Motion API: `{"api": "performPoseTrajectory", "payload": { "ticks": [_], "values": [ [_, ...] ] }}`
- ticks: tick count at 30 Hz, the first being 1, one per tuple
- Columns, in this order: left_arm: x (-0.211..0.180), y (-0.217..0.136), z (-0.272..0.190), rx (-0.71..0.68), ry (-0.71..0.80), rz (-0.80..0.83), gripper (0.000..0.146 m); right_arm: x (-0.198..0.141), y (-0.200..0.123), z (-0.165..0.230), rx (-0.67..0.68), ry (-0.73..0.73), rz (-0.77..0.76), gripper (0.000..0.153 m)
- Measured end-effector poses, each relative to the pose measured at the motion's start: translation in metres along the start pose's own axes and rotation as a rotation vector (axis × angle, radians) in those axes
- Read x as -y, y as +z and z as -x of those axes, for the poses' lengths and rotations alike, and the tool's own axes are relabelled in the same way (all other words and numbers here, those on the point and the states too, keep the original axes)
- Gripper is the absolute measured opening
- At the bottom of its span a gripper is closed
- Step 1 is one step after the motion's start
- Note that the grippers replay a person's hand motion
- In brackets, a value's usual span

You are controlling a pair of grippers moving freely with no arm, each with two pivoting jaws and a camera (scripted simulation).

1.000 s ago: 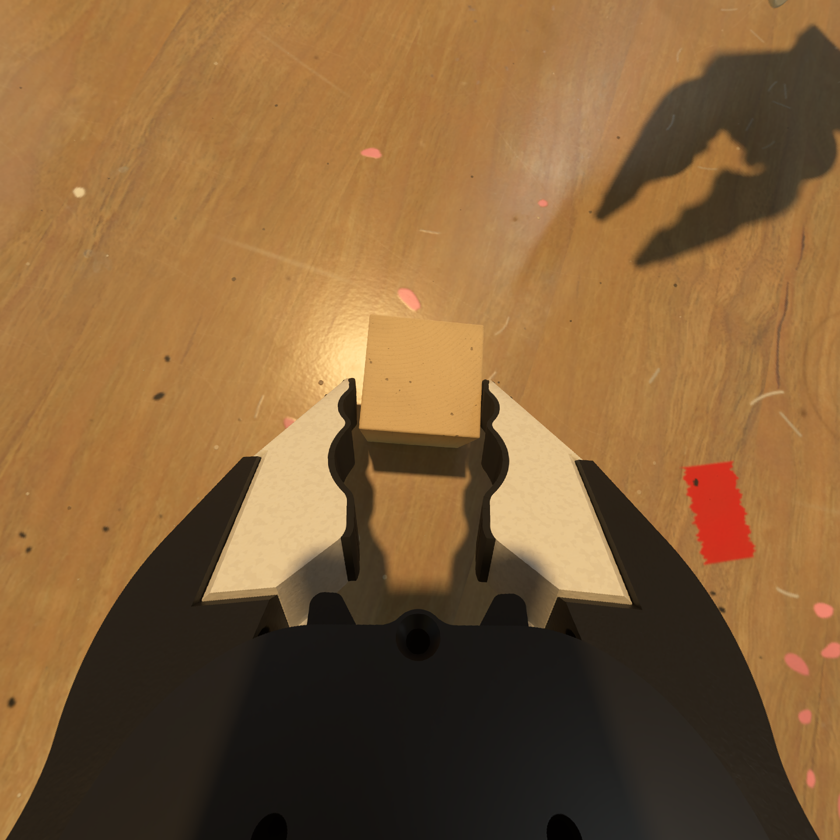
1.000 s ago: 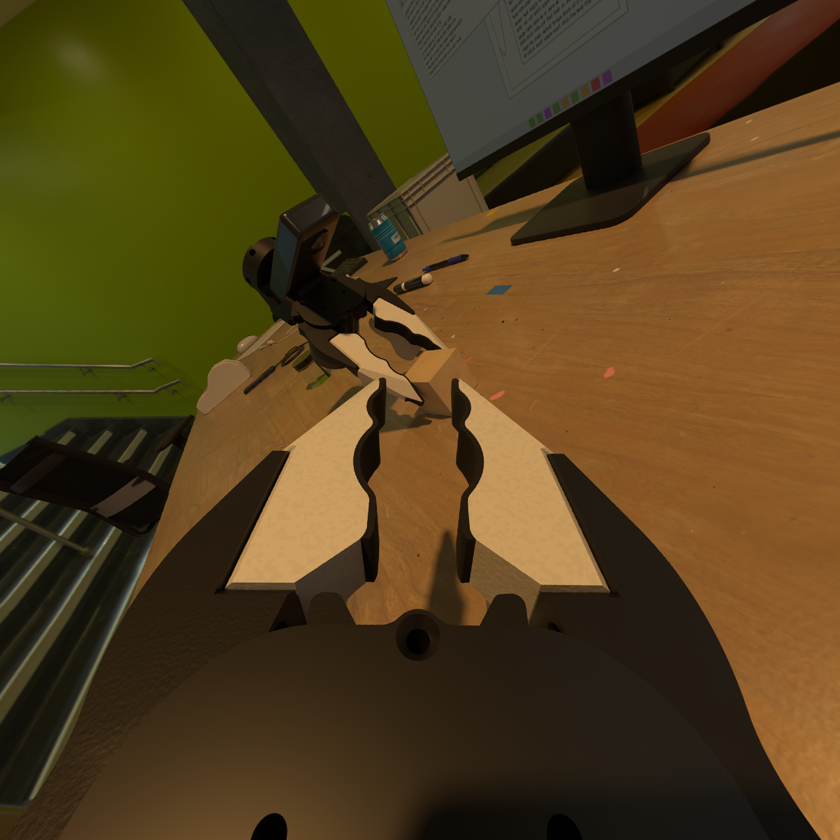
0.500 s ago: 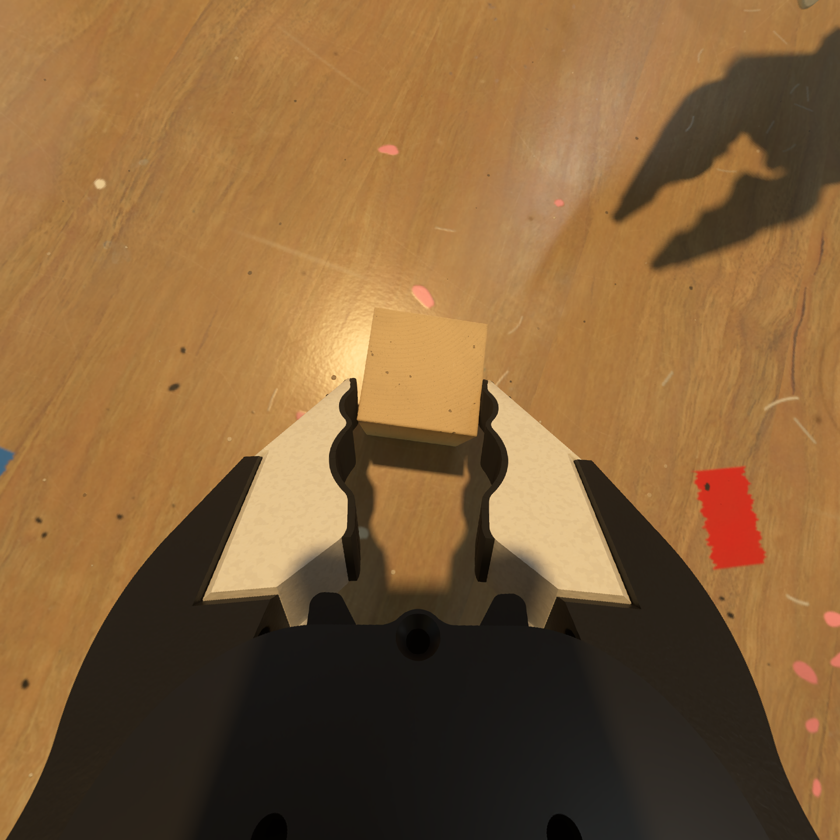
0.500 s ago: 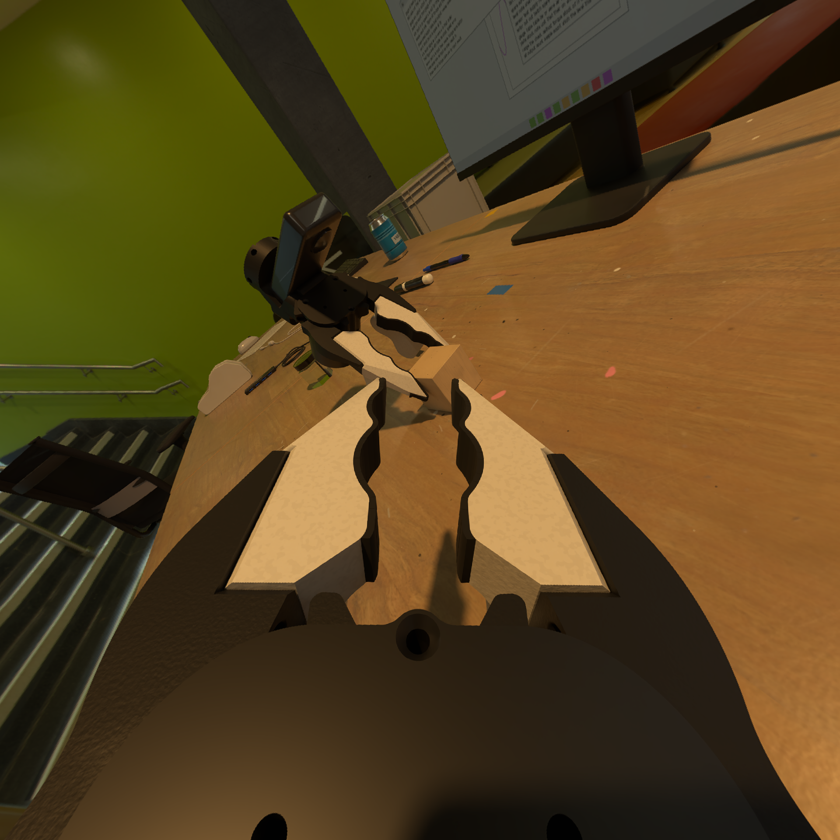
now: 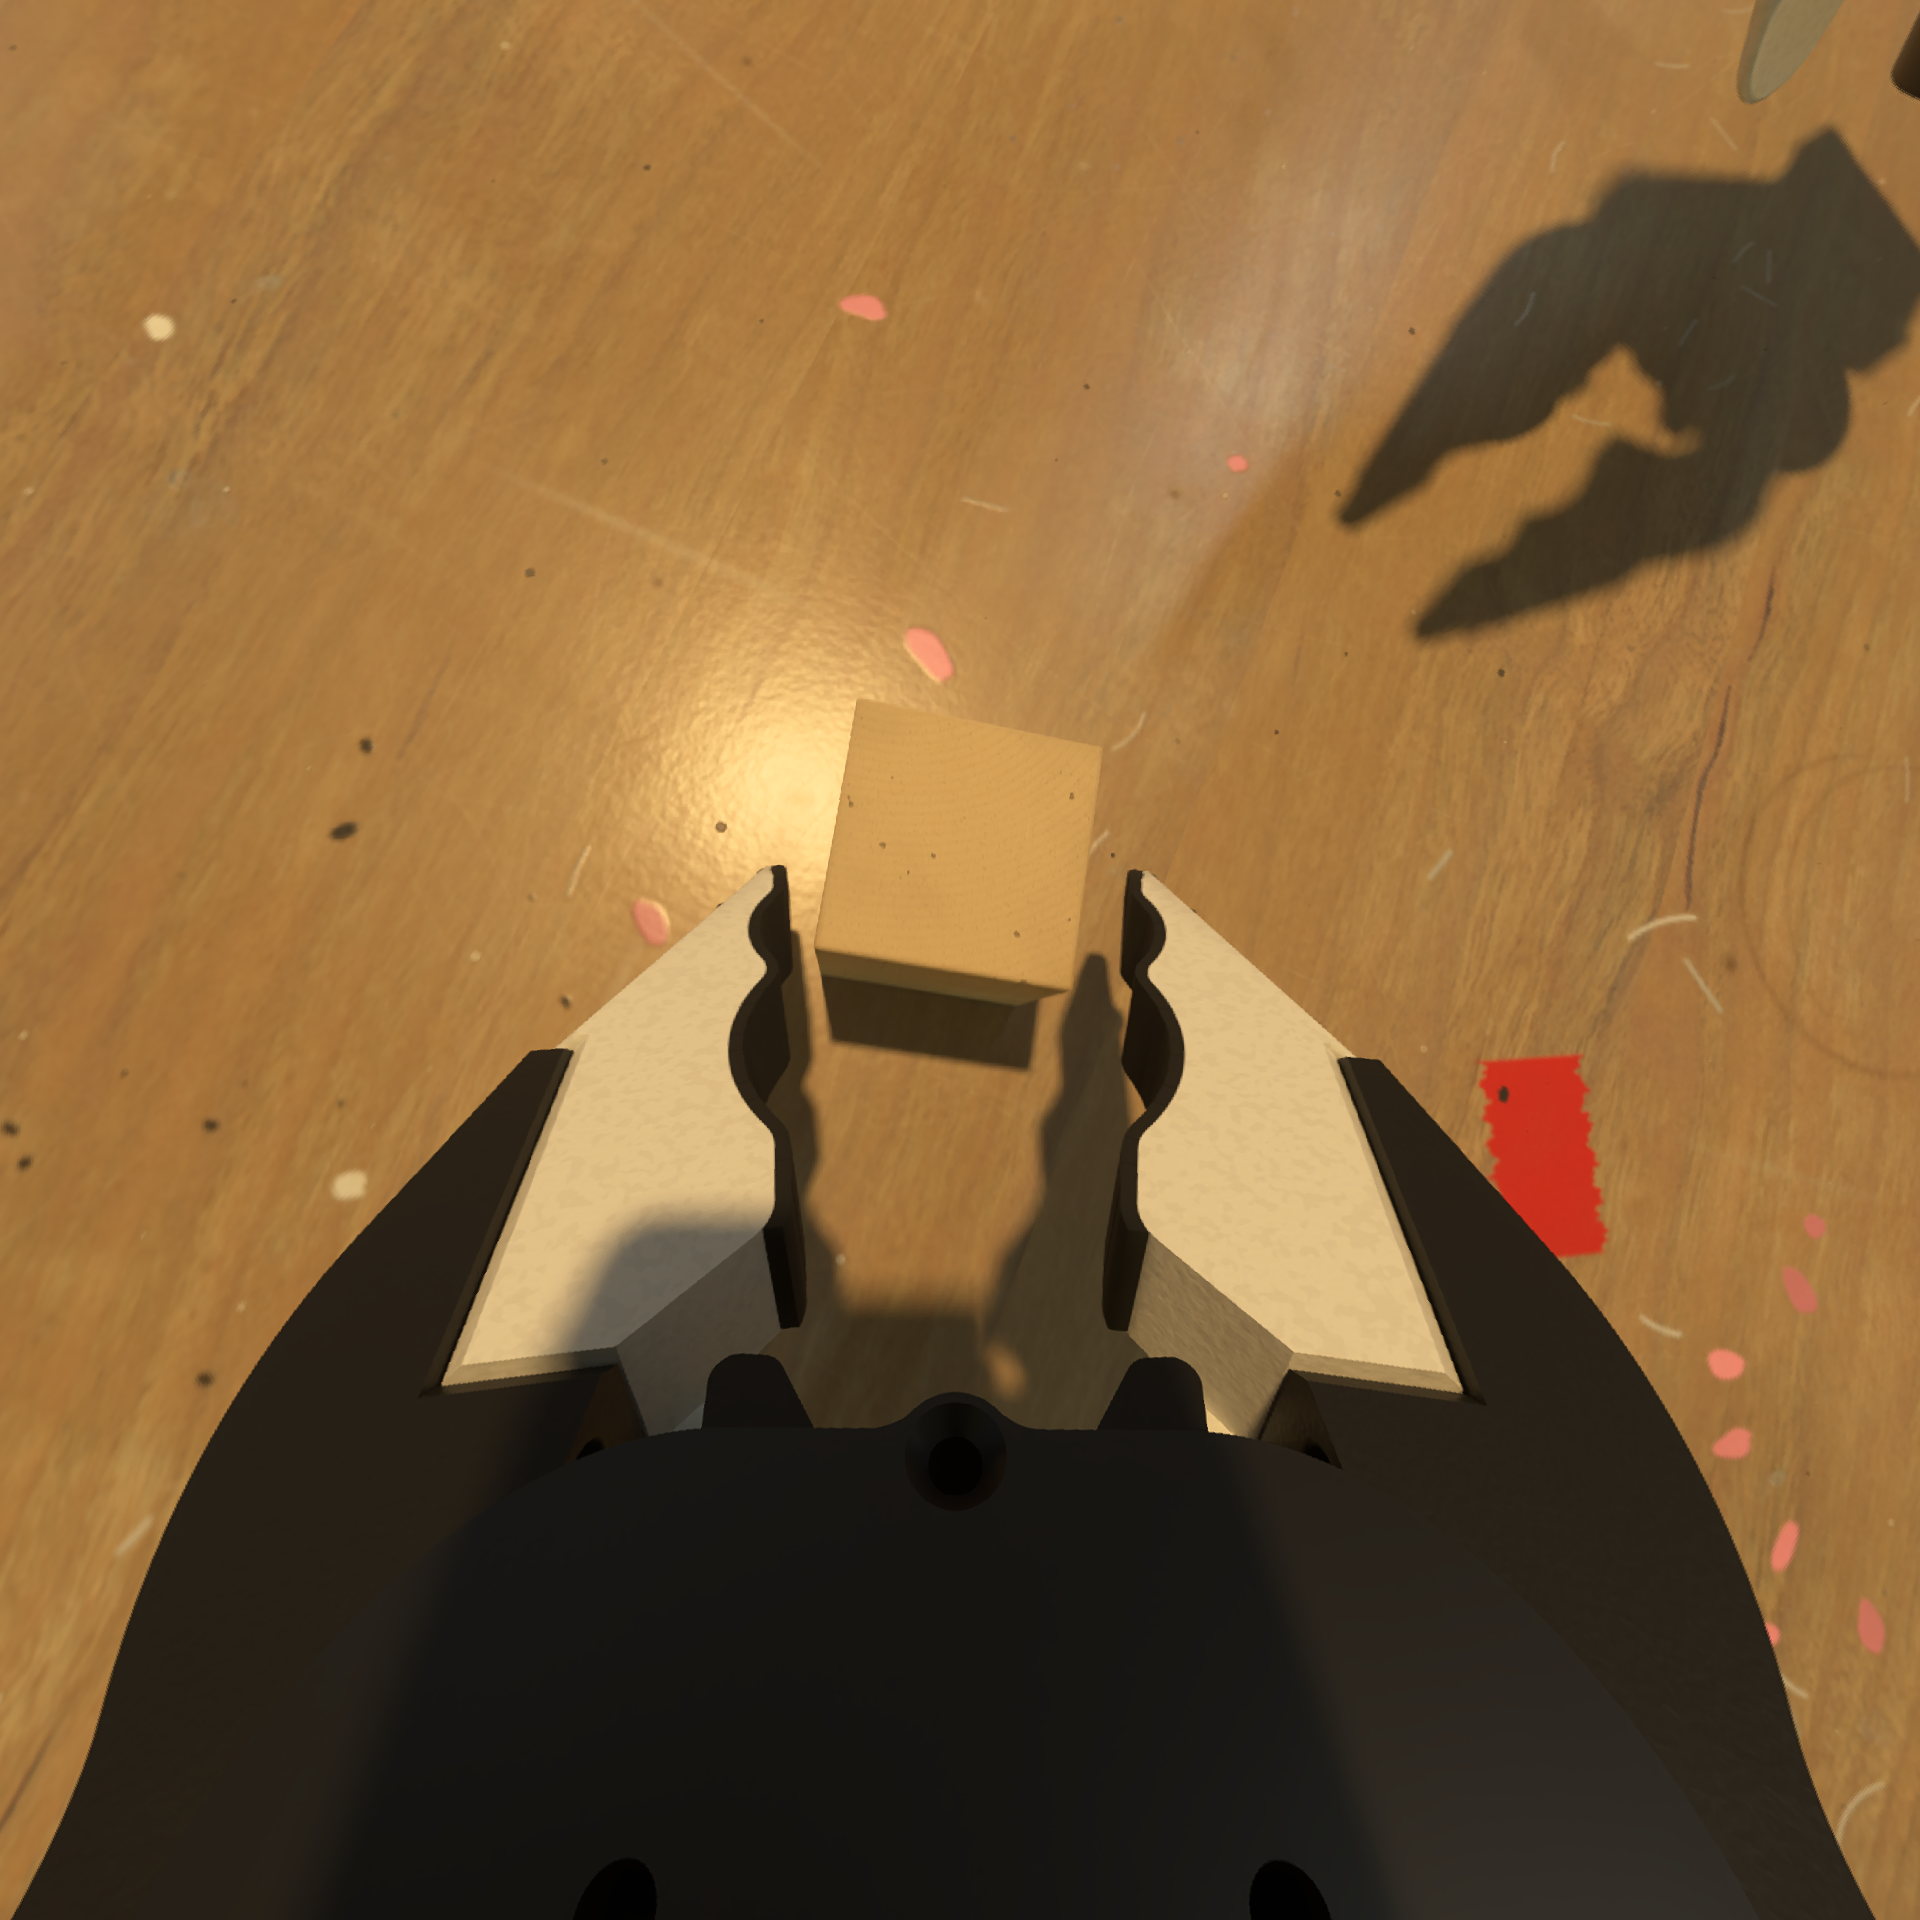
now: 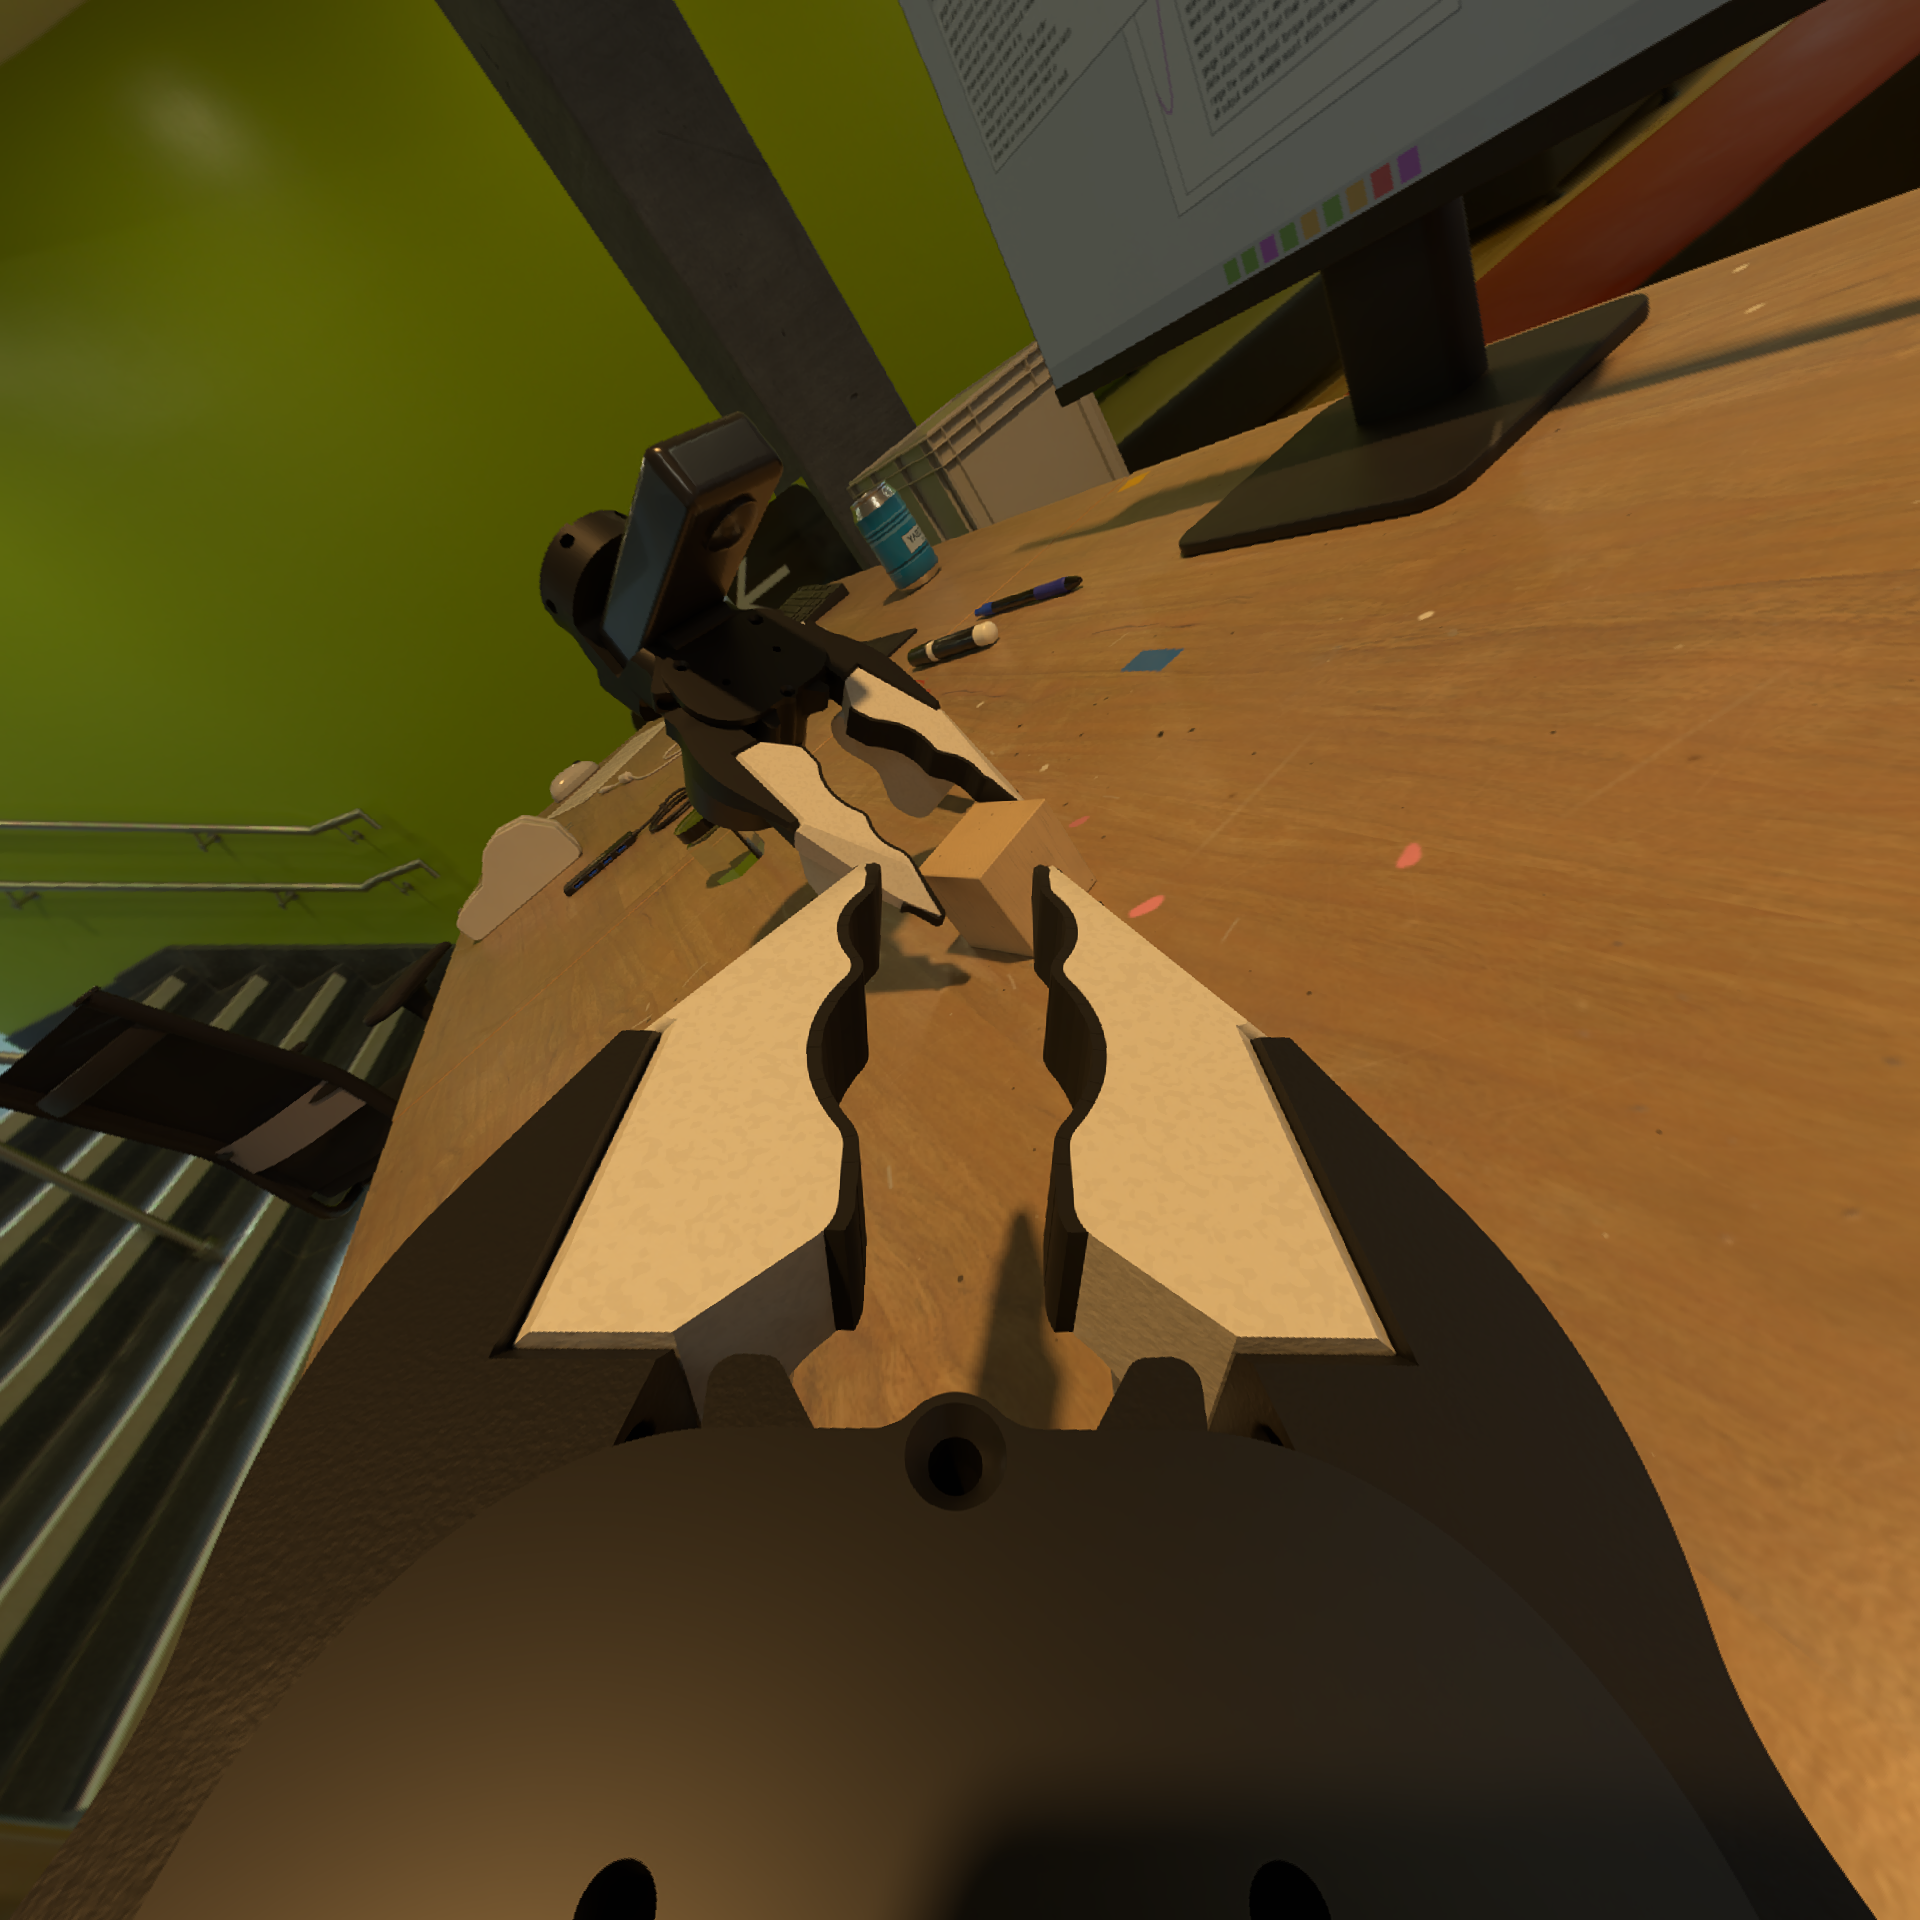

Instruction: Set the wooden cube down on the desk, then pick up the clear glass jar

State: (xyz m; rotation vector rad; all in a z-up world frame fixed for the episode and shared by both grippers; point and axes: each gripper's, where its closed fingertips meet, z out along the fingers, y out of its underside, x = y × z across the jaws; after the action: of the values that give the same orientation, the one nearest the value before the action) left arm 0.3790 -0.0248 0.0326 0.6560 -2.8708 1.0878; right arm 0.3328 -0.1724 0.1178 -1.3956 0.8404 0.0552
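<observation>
Scratched, speckled wooden table [image 5: 416, 436]; green wall behind. Wooden cube [image 5: 958, 847] rests free between left tool's [image 5: 956, 894] spread jaws. Right tool [image 6: 956, 883] parted, empty.

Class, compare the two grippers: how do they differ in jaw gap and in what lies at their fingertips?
The left gripper has a wide jaw gap; the right gripper has a narrower one. The wooden cube sits on the desk between the left gripper's tips, untouched; the right gripper's tips frame only bare desk. Both are open and grip nothing.
</observation>
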Motion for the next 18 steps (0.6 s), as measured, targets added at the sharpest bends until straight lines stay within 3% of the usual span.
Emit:
{"api": "performPoseTrajectory", "payload": {
  "ticks": [5,9,14,18],
  "values": [
    [-0.003,-0.021,0.001,0.086,-0.028,0.01,0.08,-0.003,0.012,0.006,0.035,-0.003,0.022,0.029],
    [0.014,-0.066,-0.005,0.176,-0.067,-0.086,0.087,-0.007,0.026,0.014,0.076,-0.014,0.055,0.029],
    [0.014,-0.167,0.02,0.55,-0.218,-0.213,0.093,-0.013,0.043,0.026,0.13,-0.024,0.092,0.029],
    [-0.05,-0.26,0.054,0.886,-0.48,-0.326,0.093,-0.018,0.054,0.033,0.167,-0.023,0.115,0.029]
  ]
}}
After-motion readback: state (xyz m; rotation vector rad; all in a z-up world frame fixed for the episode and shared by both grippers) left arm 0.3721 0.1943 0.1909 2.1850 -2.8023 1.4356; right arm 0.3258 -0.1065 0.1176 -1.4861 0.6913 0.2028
